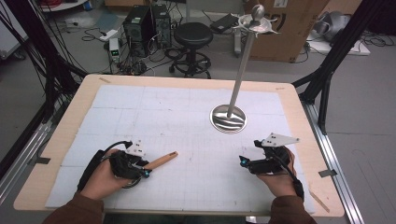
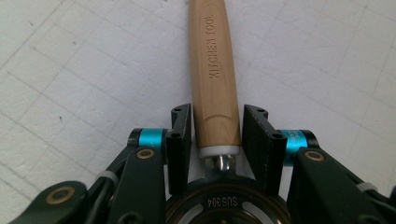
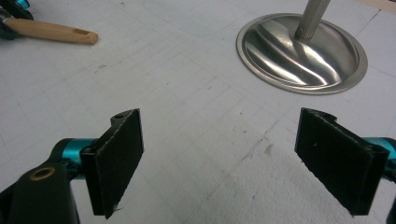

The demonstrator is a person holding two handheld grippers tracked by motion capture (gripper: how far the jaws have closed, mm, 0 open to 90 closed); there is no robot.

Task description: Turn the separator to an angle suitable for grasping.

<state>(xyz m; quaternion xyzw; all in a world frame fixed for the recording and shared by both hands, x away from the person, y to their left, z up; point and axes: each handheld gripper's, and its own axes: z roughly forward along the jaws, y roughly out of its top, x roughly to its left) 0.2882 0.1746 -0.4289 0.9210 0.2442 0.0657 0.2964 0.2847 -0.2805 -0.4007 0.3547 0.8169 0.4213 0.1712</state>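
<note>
A kitchen tool with a pale wooden handle [image 1: 161,161] lies low over the white gridded mat [image 1: 187,107], pointing up and to the right. My left gripper [image 1: 145,171] is shut on the near end of that handle [image 2: 214,70]; both black pads sit against the wood just above its white collar. A steel part stamped SUS 304 [image 2: 226,203] hangs from the collar toward the camera. My right gripper [image 1: 243,162] rests at the mat's right side, pointing left. In its own view the right gripper [image 3: 224,163] stands wide open over bare mat, with nothing between the pads.
A tall steel stand rises from a round dished base [image 1: 228,118] at mid-right of the mat, with a small dish and knob on top [image 1: 255,23]. The base [image 3: 280,51] lies just ahead of my right gripper. The wooden table edge [image 1: 70,116] frames the mat.
</note>
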